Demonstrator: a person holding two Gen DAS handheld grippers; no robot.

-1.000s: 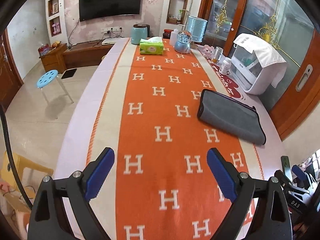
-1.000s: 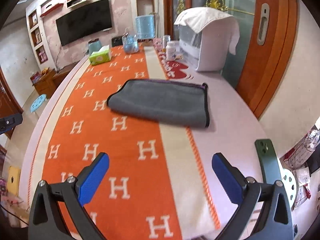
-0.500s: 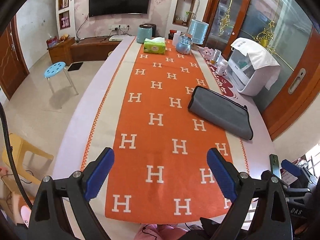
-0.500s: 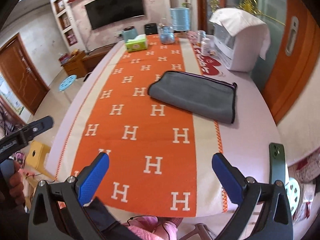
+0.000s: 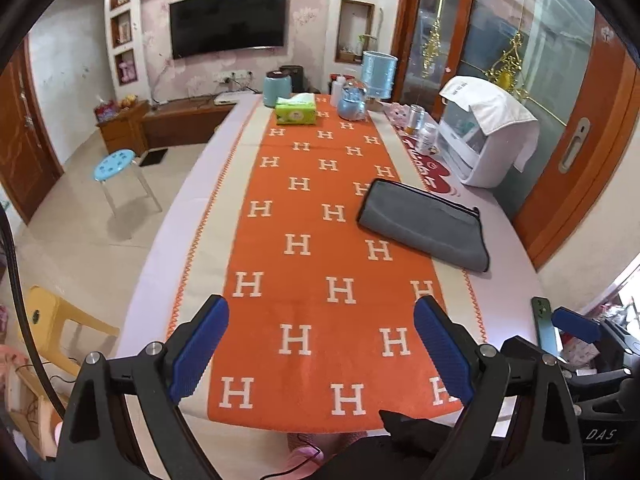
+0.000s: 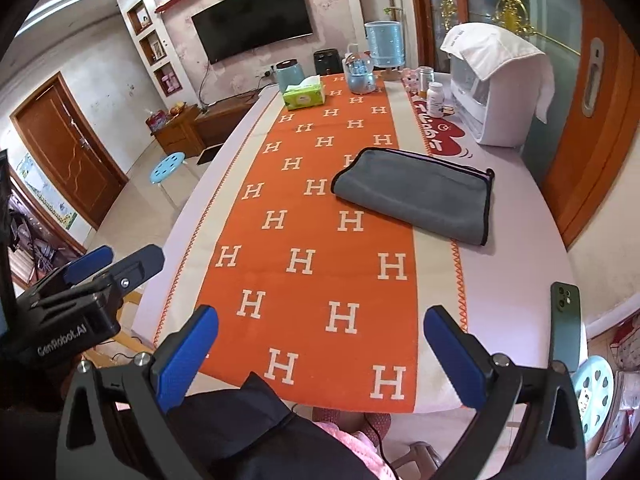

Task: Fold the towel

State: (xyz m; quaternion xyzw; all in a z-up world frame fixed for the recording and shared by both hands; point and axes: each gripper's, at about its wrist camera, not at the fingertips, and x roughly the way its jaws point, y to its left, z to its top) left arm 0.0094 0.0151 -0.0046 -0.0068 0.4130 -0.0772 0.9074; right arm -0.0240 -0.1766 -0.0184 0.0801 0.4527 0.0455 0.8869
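left wrist: we see the left gripper [image 5: 320, 344] jaws apart, empty; grey towel [image 5: 424, 224] lies folded, far right on the orange runner [image 5: 316, 264], well apart from it.
right wrist: right gripper [image 6: 320, 352] jaws apart, empty; towel [image 6: 416, 194] far, slightly right.
handling: looks soft, light, limp; we'd pinch a corner at the black-trimmed edge.

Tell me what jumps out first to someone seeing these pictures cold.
The bright orange runner patterned with white H letters dominates, running down the middle of the long table. On its right side lies a folded grey towel, partly off the runner, touched by neither gripper. In the foreground the blue-padded left gripper and right gripper hang over the near table edge, jaws wide apart and empty.
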